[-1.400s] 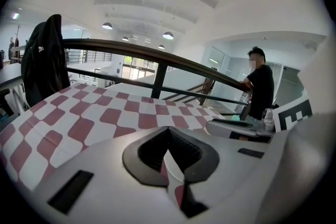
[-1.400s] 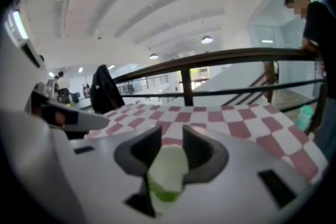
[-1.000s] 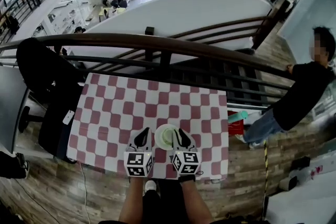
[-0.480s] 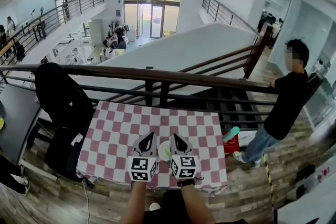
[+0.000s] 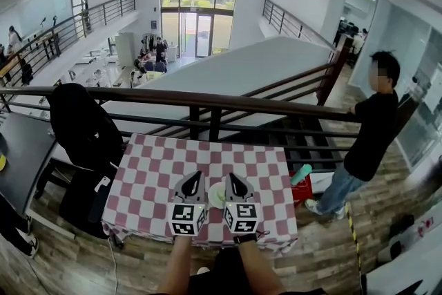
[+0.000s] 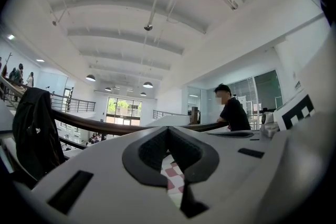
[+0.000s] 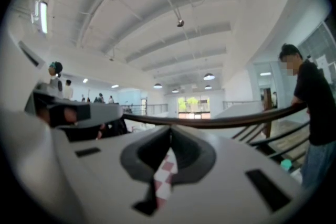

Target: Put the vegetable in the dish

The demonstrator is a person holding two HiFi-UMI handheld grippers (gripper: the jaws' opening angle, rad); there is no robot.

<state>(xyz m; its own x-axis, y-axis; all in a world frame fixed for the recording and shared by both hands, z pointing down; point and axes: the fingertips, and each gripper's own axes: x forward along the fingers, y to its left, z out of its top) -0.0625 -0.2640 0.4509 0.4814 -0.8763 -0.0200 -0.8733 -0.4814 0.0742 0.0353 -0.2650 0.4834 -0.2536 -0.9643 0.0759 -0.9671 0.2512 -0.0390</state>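
Observation:
A small white dish (image 5: 215, 195) with something pale green in it, too small to tell more, sits near the front edge of the red-and-white checked table (image 5: 152, 176). My left gripper (image 5: 195, 177) and right gripper (image 5: 231, 179) flank the dish, held level above the cloth. In the left gripper view the left gripper (image 6: 168, 128) has its jaws together and nothing between them. In the right gripper view the right gripper (image 7: 170, 131) is likewise shut and empty, with only checked cloth showing below the tips.
A dark wooden railing (image 5: 207, 101) runs along the table's far side, with stairs beyond. A black jacket (image 5: 79, 128) hangs on a chair at the left. A person in black (image 5: 369, 121) stands at the right, near a red box (image 5: 302, 188).
The head view has tilted up, so the table now looks smaller and lower. Both grippers stay beside the dish, and the person at the right has shifted a little.

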